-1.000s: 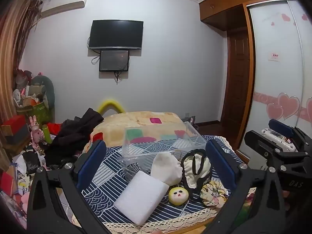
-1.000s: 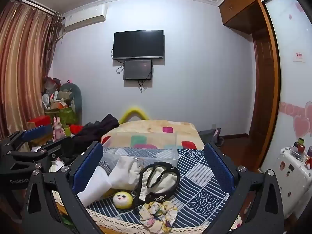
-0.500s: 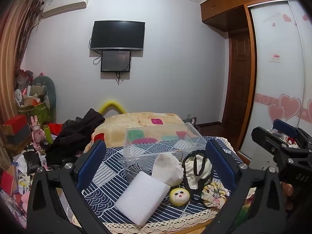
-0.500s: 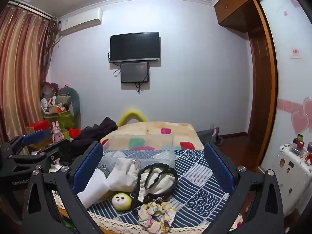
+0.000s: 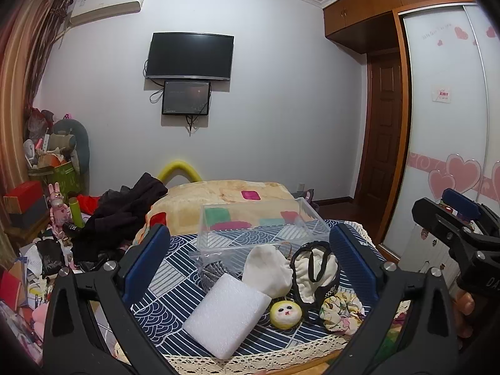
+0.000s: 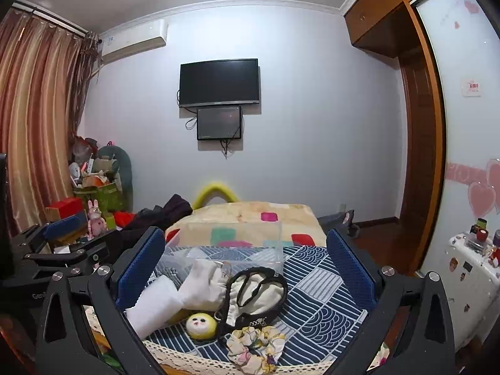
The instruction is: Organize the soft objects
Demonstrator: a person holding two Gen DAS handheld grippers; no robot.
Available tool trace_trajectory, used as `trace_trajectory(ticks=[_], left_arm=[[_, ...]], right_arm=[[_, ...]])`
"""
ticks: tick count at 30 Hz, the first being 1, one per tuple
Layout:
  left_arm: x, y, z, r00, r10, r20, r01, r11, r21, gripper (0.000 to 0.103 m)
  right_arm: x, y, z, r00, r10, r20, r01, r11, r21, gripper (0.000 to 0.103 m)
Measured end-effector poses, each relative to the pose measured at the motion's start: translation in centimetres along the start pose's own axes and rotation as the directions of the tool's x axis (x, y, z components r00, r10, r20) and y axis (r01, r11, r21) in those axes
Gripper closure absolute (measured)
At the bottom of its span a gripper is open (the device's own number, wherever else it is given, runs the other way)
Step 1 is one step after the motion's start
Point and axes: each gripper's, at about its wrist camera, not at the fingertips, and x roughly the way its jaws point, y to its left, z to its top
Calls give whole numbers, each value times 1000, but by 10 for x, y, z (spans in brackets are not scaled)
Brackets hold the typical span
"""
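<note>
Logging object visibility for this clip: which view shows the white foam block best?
The left wrist view: the white foam block lies fully exposed on the patterned cloth. In the right wrist view the block is partly hidden behind the right gripper's left finger.

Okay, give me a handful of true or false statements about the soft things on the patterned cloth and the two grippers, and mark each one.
1. The clear plastic box already holds the white rectangular foam block. False: the block lies on the blue patterned cloth in front of the box.
2. Both hand-held grippers are open and hold nothing. True: the left hand-held gripper and the right hand-held gripper both have their jaws spread wide.
3. The round yellow plush face lies beside the floral fabric scrunchie. True.
4. The large black wall-mounted television shows a bright picture. False: its screen is dark.
5. The foam block stands upright on its edge. False: it lies flat.
</note>
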Motion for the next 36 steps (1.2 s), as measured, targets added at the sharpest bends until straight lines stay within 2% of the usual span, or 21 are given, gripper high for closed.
trace_trajectory(ticks=[36], left_arm=[[-10, 2, 0, 1000, -18, 12, 18, 1000, -21, 0]], right_arm=[[-4, 1, 0, 1000, -4, 18, 4, 1000, 0, 0]])
